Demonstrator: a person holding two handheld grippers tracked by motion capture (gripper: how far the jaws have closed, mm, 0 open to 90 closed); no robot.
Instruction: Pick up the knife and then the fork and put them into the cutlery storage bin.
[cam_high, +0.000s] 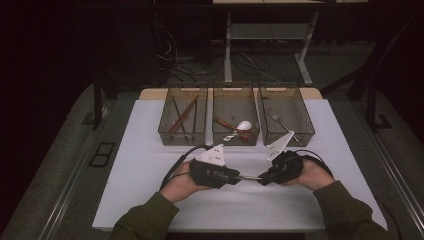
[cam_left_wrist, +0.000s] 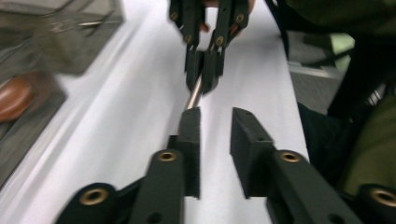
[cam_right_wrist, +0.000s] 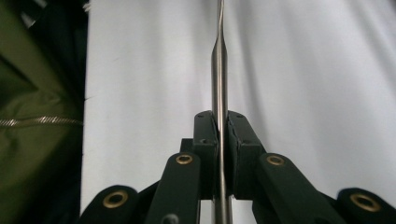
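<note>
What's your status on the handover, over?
Right tool shut on the metal utensil handle. Left tool open, one pad touching the handle tip, not clamped. Table bare beneath; three baskets well behind, nothing blocking.

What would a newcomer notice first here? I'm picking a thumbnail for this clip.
First, the two black grippers meeting mid-table over the white table: the right gripper is clamped on a thin metal utensil handle, while the left gripper has its jaws apart beside the handle's other end. Behind them, three mesh bins stand in a row holding cutlery.
</note>
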